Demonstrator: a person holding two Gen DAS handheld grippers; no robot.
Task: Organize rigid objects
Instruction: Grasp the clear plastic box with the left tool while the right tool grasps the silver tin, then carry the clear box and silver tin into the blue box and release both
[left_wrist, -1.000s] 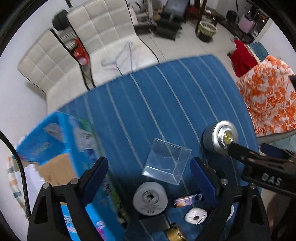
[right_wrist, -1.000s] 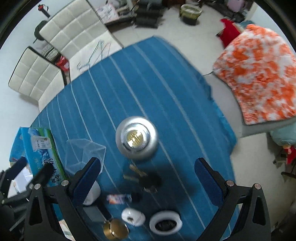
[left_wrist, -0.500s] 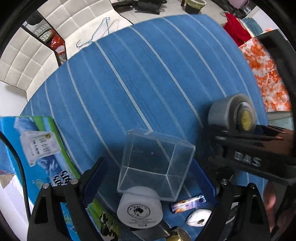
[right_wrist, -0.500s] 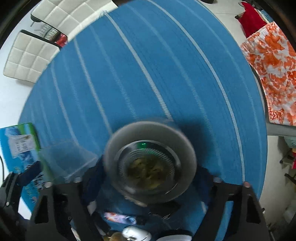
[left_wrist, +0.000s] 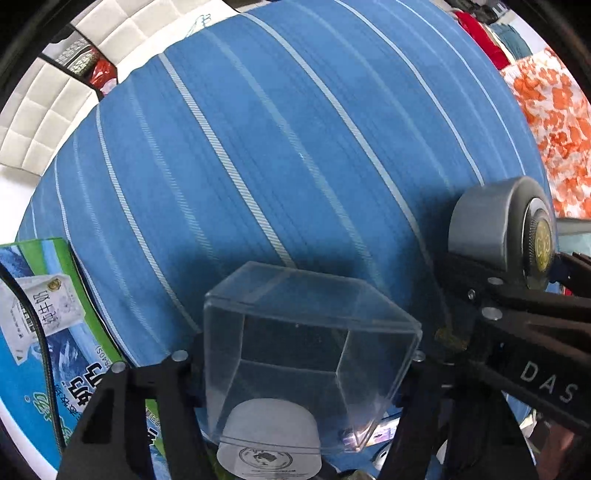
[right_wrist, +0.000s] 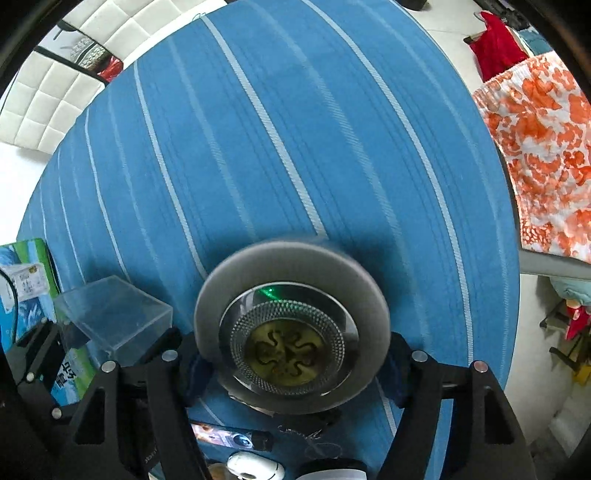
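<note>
Bright daylight all over, soft dark shadows on the blue striped cloth (left_wrist: 280, 155) under the clear plastic box (left_wrist: 306, 343); round silver lamp (right_wrist: 291, 328) a bit blurry; edges bent and black at the corners

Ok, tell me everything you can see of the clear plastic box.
The clear plastic box is a see-through, hard-looking cube with sharp edges, apparently empty. It stands on the blue striped cloth, between the fingers of the left gripper, whose jaws have just been closing and now sit against its sides. A white round container is right beside it.
</note>
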